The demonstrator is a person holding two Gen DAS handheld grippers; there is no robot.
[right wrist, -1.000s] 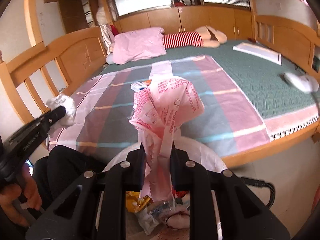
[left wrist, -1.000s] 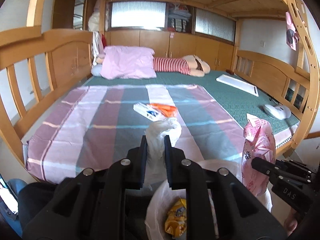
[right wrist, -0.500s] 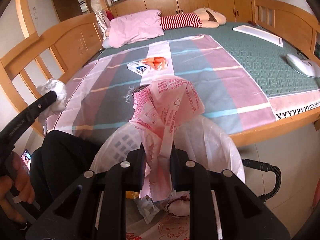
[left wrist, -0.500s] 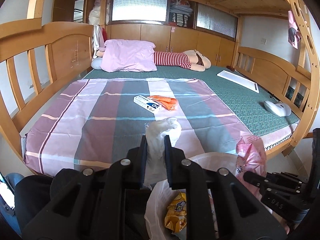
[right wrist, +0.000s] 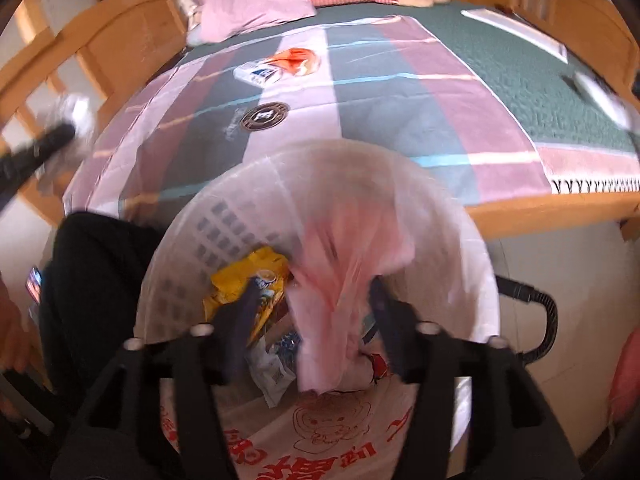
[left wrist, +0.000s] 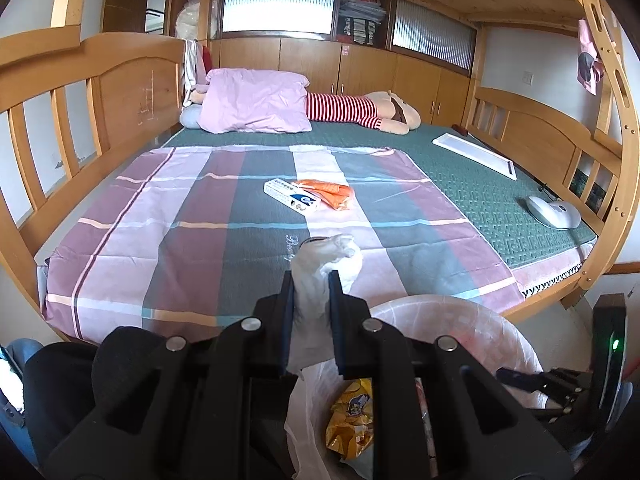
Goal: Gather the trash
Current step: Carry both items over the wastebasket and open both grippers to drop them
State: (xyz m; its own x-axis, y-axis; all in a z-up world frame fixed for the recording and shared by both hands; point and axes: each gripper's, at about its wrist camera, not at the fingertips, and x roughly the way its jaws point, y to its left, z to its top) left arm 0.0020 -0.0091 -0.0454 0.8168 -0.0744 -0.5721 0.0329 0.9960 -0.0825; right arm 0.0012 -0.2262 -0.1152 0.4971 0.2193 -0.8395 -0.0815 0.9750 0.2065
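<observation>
Hanging over the lined trash bin [right wrist: 224, 216], the right hand-held gripper [right wrist: 312, 300] had just been opening; the pink wrapper [right wrist: 340, 264] lay loose between its spread jaws. Beside the bin, the left hand-held gripper [left wrist: 311, 280] clenched a white crumpled tissue [left wrist: 320, 268].

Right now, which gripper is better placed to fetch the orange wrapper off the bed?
Right. The right gripper has just been opening, releasing the pink bag into the bin. The left gripper is shut on white tissue. Orange wrapper.
</observation>
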